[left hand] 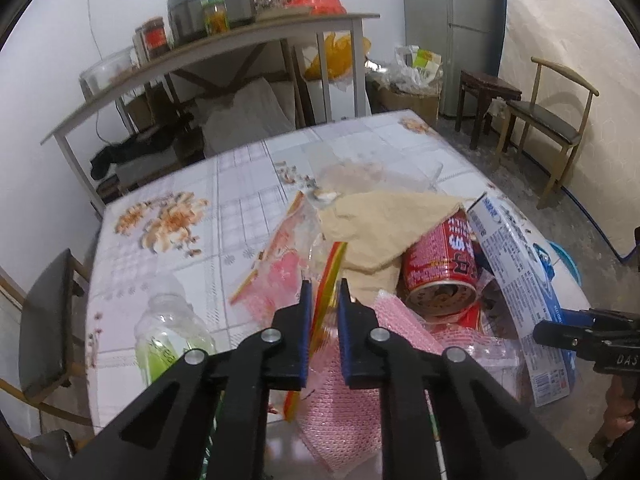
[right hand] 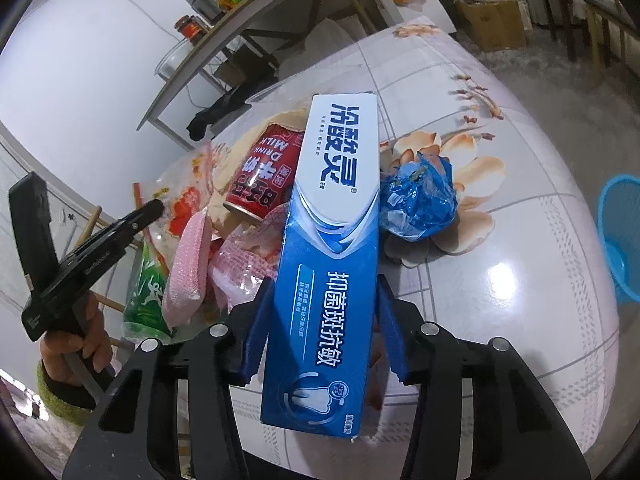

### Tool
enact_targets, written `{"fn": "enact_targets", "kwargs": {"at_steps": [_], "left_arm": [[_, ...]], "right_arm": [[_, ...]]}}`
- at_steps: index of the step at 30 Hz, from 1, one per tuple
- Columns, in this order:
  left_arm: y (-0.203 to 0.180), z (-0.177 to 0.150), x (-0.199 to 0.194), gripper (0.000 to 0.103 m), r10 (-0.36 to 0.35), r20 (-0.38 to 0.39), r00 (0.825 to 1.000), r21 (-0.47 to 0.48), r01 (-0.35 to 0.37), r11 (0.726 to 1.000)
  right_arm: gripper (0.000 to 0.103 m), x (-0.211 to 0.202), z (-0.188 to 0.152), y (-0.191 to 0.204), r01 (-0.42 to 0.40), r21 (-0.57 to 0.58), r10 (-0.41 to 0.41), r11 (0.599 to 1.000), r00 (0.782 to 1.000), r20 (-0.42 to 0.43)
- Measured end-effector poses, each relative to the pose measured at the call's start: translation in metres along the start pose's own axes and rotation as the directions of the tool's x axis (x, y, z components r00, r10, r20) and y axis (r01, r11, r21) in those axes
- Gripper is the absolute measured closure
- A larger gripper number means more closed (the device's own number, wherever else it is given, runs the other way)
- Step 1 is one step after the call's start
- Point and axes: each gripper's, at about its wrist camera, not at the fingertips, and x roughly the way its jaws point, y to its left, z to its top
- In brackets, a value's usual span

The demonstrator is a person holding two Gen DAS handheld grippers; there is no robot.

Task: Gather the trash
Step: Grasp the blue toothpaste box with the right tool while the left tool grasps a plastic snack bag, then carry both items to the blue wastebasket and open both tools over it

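My left tool (left hand: 325,294) is pinched narrow on the striped edge of a clear wrapper (left hand: 329,280), in the trash pile at the worktop's (left hand: 240,184) near side. My right tool (right hand: 320,312) holds the blue toothpaste box (right hand: 332,240) across its width, both pads against its sides. The far half of the worktop lies open, and so does the stretch to the right of the box, up to a crumpled blue bag (right hand: 418,200). A blue basket (right hand: 622,236) sits beyond the right edge, partly cut off. A tan paper (left hand: 384,220) covers part of the red can (left hand: 440,268), and pink mesh wrap (left hand: 340,408) hides what lies beneath it. A clear bottle (left hand: 168,332) lies blurred at left. The can reads "DRINK MILK"; the box carries large Chinese print and a tooth emblem.
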Motion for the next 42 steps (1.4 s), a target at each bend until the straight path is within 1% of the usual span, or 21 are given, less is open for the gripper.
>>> {"fn": "enact_targets", "kwargs": {"at_steps": [6, 9, 10, 12, 15, 19, 24, 27, 30, 32, 33, 34, 35, 36, 37, 38, 39, 41, 42], "left_arm": [[0.005, 0.007, -0.031, 0.095, 0.03, 0.099, 0.995, -0.006, -0.03, 1.0], [0.009, 0.011, -0.052, 0.095, 0.043, 0.169, 0.985, -0.017, -0.041, 0.999], [0.01, 0.013, -0.062, 0.095, 0.042, 0.2, 0.979, -0.023, -0.038, 0.999], [0.012, 0.014, -0.073, 0.095, 0.04, 0.231, 0.972, -0.03, -0.034, 0.999], [0.012, 0.014, -0.097, 0.095, 0.01, 0.287, 0.958, -0.046, 0.003, 0.999], [0.004, 0.017, -0.125, 0.095, -0.051, 0.345, 0.937, -0.056, 0.075, 0.996], [-0.013, 0.021, -0.145, 0.095, -0.123, 0.377, 0.918, -0.034, 0.147, 0.989], [-0.03, 0.026, -0.152, 0.095, -0.193, 0.385, 0.903, -0.016, 0.215, 0.976], [-0.056, 0.036, -0.15, 0.095, -0.286, 0.36, 0.888, 0.014, 0.301, 0.954], [-0.077, 0.048, -0.142, 0.095, -0.358, 0.332, 0.873, 0.033, 0.368, 0.929], [-0.088, 0.054, -0.137, 0.095, -0.397, 0.316, 0.862, 0.038, 0.406, 0.913], [-0.105, 0.063, -0.127, 0.095, -0.453, 0.285, 0.844, 0.039, 0.462, 0.886], [-0.118, 0.071, -0.119, 0.095, -0.494, 0.259, 0.83, 0.037, 0.502, 0.864], [-0.133, 0.079, -0.11, 0.095, -0.536, 0.232, 0.812, 0.036, 0.544, 0.838], [-0.157, 0.091, -0.096, 0.095, -0.592, 0.183, 0.785, 0.039, 0.596, 0.802], [-0.176, 0.098, -0.085, 0.095, -0.625, 0.141, 0.768, 0.04, 0.626, 0.779], [-0.196, 0.106, -0.074, 0.094, -0.653, 0.096, 0.751, 0.041, 0.653, 0.757], [-0.251, 0.12, -0.041, 0.094, -0.71, -0.013, 0.704, 0.04, 0.71, 0.704], [-0.27, 0.122, -0.03, 0.094, -0.718, -0.051, 0.694, 0.032, 0.719, 0.694]], "right_arm": [[0.058, -0.016, -0.005, 0.0, 0.015, -0.004, -0.015, 1.0, 0.999, 0.046], [0.058, -0.027, -0.006, 0.003, 0.028, -0.021, -0.026, 0.999, 0.996, 0.085], [0.058, -0.031, -0.007, 0.005, 0.028, -0.029, -0.025, 0.999, 0.995, 0.098], [0.058, -0.036, -0.007, 0.009, 0.027, -0.036, -0.023, 0.999, 0.993, 0.119], [0.059, -0.049, -0.008, 0.013, 0.017, -0.05, -0.009, 0.999, 0.988, 0.153], [0.059, -0.06, -0.004, 0.019, 0.003, -0.06, 0.009, 0.998, 0.982, 0.189], [0.059, -0.079, -0.006, 0.017, -0.087, -0.046, 0.095, 0.995, 0.972, 0.214], [0.059, -0.092, -0.008, 0.013, -0.128, -0.027, 0.131, 0.991, 0.963, 0.236], [0.059, -0.111, -0.01, -0.001, -0.153, 0.001, 0.146, 0.988, 0.949, 0.279], [0.059, -0.128, -0.012, -0.019, -0.138, 0.034, 0.12, 0.99, 0.936, 0.33], [0.059, -0.135, -0.014, -0.027, -0.127, 0.05, 0.102, 0.991, 0.932, 0.349], [0.059, -0.143, -0.015, -0.038, -0.112, 0.077, 0.076, 0.991, 0.926, 0.371], [0.059, -0.15, -0.017, -0.049, -0.1, 0.107, 0.051, 0.989, 0.92, 0.389], [0.059, -0.159, -0.019, -0.069, -0.089, 0.161, 0.015, 0.983, 0.912, 0.41], [0.059, -0.165, -0.021, -0.084, -0.084, 0.205, -0.01, 0.975, 0.907, 0.421], [0.059, -0.17, -0.023, -0.101, -0.08, 0.254, -0.038, 0.964, 0.903, 0.427], [0.059, -0.176, -0.027, -0.13, -0.062, 0.339, -0.095, 0.939, 0.899, 0.428], [0.059, -0.179, -0.033, -0.162, -0.037, 0.43, -0.16, 0.902, 0.897, 0.413], [0.059, -0.18, -0.037, -0.184, -0.033, 0.487, -0.191, 0.873, 0.896, 0.402]]}}
